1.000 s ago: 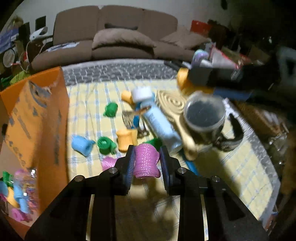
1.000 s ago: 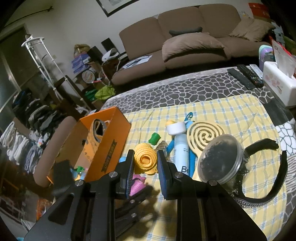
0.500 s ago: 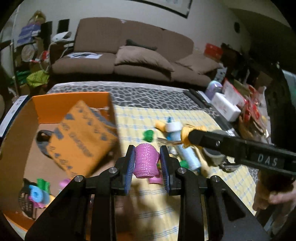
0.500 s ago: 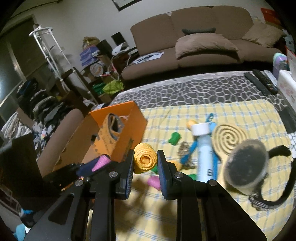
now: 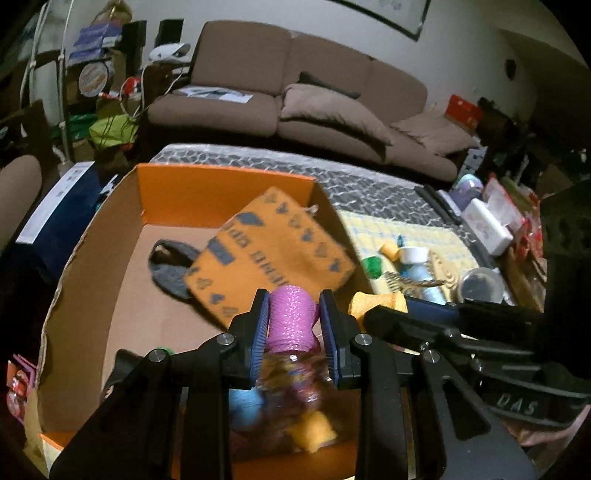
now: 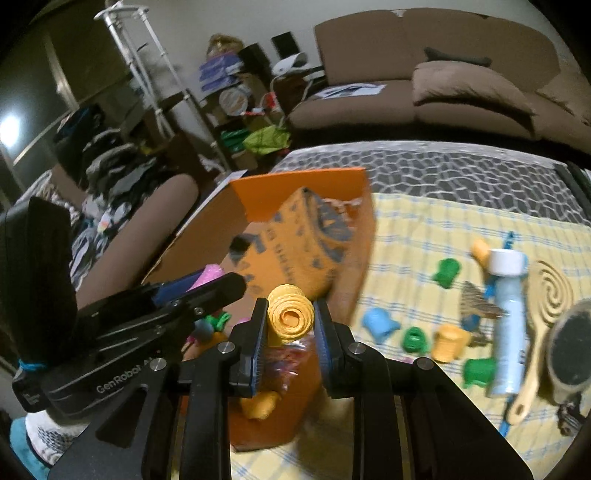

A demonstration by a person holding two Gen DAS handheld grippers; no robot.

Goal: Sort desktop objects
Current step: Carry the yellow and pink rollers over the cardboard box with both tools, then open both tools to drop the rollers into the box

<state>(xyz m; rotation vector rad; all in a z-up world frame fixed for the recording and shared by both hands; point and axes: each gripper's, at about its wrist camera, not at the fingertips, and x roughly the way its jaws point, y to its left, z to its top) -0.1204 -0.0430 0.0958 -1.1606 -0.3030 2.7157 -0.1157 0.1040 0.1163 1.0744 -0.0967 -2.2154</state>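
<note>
Left hand-held gripper (image 5: 294, 325) pinching pink roll (image 5: 291, 317) above orange box (image 5: 221, 192), right hand-held gripper (image 6: 290, 325) pinching yellow roll (image 6: 290, 316)

Brown sofa (image 5: 310, 92) against pale wall (image 5: 461, 55), framed picture (image 5: 384, 14) above; cluttered shelves (image 6: 236, 92) left.

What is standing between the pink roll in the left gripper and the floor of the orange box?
A clear bag of small coloured items lies directly under the pink ribbed foam roll held by the left gripper. The open orange cardboard box has bare floor to the left, beside the folded inner flap.
</note>
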